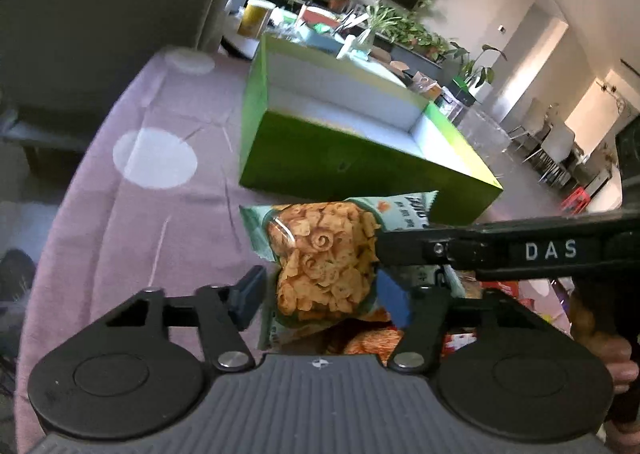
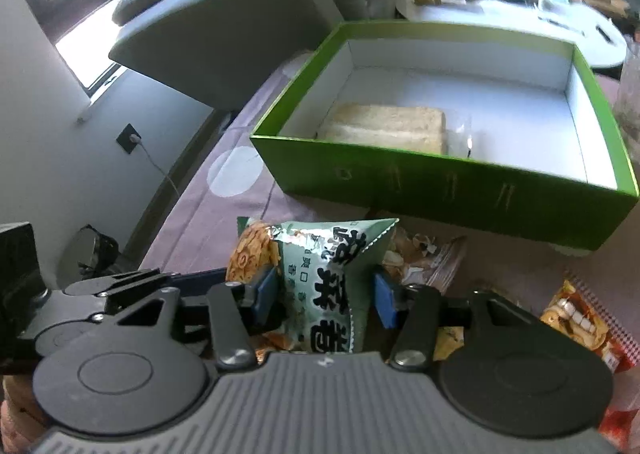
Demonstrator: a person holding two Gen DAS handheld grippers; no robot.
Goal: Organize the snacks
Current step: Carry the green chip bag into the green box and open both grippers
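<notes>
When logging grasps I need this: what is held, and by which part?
The right gripper pinches the green snack bag across its middle. The left gripper's pads flank it; contact unclear.

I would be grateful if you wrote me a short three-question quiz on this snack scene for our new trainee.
1. True or false: the green box has nothing in it.
2. Where is the pale green snack bag? A) inside the box. B) in front of the box, between the fingers of the right hand-held gripper. C) lying behind the box.
3. Fill in the blank: the inner walls of the green box are ____.

Key:
1. False. A piece of wrapped bread lies in its near left part.
2. B.
3. White.
</notes>
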